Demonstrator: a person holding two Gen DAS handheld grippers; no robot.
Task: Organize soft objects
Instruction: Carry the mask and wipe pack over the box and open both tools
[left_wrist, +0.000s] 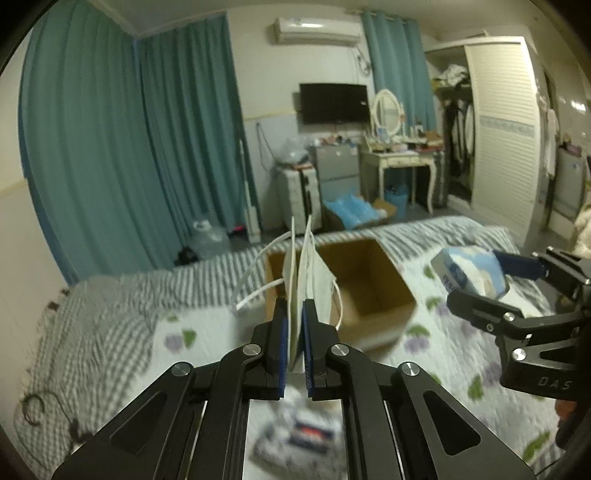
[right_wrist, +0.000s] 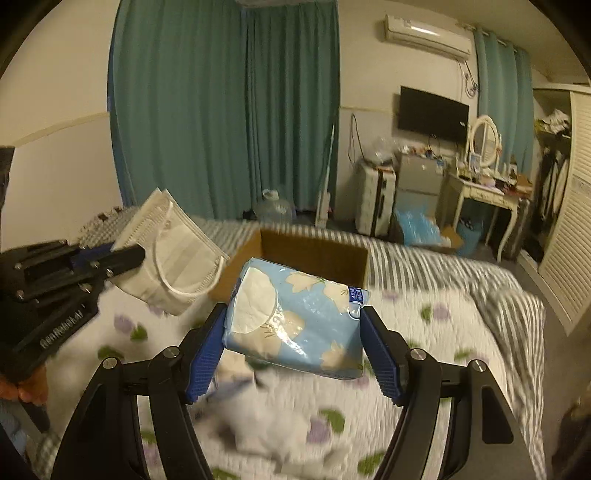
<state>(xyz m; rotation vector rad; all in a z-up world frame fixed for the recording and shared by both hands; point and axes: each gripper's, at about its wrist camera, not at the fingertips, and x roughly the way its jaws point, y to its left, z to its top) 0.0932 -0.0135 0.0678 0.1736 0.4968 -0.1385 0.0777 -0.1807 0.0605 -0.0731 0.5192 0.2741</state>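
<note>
My left gripper (left_wrist: 294, 314) is shut on white face masks (left_wrist: 308, 280), held edge-on above the bed, their ear loops hanging left. They also show in the right wrist view (right_wrist: 173, 254) at the left. My right gripper (right_wrist: 295, 325) is shut on a light blue tissue pack (right_wrist: 295, 325) with cream flowers; it also shows in the left wrist view (left_wrist: 469, 271) at the right. An open cardboard box (left_wrist: 365, 291) sits on the bed just beyond both grippers, and it appears in the right wrist view (right_wrist: 314, 251) behind the pack.
The bed carries a white quilt with purple flowers (right_wrist: 424, 332) and a grey striped blanket (left_wrist: 110, 295). Blurred soft items (right_wrist: 258, 417) lie on the quilt below the grippers. Teal curtains, a dresser, a wardrobe and floor clutter stand beyond the bed.
</note>
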